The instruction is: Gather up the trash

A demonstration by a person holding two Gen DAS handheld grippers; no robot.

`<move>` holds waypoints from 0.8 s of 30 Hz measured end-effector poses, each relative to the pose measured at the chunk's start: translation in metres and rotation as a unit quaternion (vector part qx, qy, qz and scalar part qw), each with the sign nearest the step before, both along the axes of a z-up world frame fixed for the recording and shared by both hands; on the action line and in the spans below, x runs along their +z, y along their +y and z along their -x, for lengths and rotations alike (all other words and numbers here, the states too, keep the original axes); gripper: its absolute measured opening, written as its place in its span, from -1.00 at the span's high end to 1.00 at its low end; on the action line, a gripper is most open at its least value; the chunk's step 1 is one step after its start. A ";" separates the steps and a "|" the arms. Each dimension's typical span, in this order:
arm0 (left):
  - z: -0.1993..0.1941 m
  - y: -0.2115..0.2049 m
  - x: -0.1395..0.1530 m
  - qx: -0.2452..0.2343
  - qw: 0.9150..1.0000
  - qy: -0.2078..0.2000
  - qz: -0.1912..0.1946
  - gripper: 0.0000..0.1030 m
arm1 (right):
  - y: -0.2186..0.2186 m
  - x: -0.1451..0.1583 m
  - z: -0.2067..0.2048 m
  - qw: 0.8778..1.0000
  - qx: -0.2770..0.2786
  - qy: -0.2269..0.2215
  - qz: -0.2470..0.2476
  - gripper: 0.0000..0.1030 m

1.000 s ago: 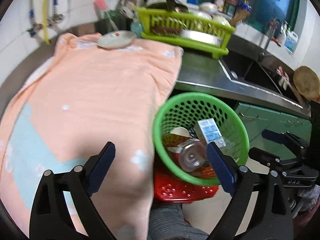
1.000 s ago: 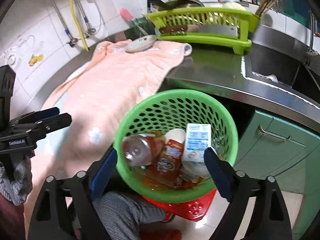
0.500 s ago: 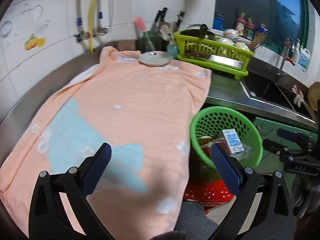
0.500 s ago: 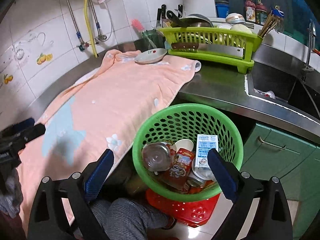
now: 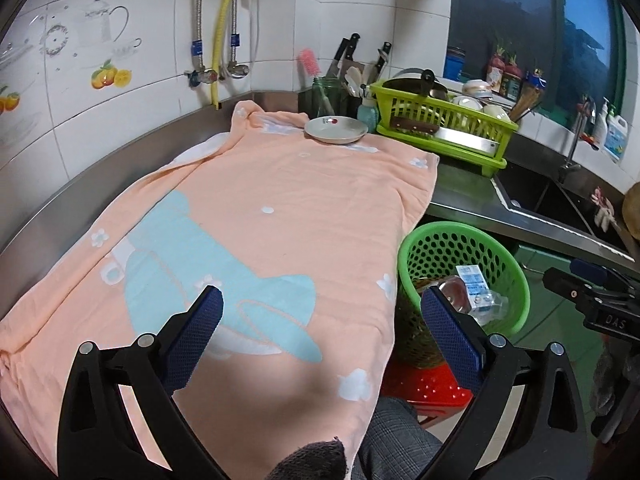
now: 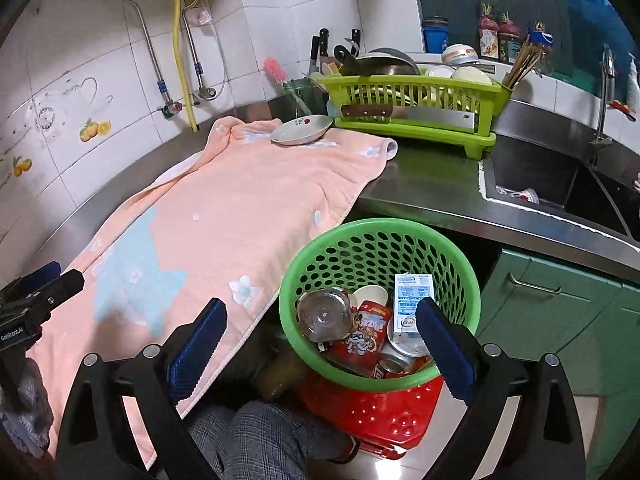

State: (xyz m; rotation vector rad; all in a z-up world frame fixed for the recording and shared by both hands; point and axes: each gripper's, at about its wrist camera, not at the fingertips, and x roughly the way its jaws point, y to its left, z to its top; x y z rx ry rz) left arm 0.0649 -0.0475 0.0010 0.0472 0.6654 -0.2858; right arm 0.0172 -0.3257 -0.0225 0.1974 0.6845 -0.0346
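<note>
Two grippers, jaws spread, nothing held: left gripper (image 5: 322,312) above towel (image 5: 260,216) | right gripper (image 6: 322,322), just widened, above green basket (image 6: 316,256) of trash.

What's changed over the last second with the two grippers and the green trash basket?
Both grippers pulled up and back from the green basket. The left gripper now faces the peach towel. The right gripper's jaws have just been opening, with nothing between them. Bottle, carton and plate stayed put.
</note>
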 end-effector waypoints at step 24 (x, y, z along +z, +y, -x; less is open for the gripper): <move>0.004 0.001 -0.004 0.001 1.000 0.006 0.014 -0.90 | 0.012 0.006 0.008 1.000 0.002 -0.008 0.011 -0.80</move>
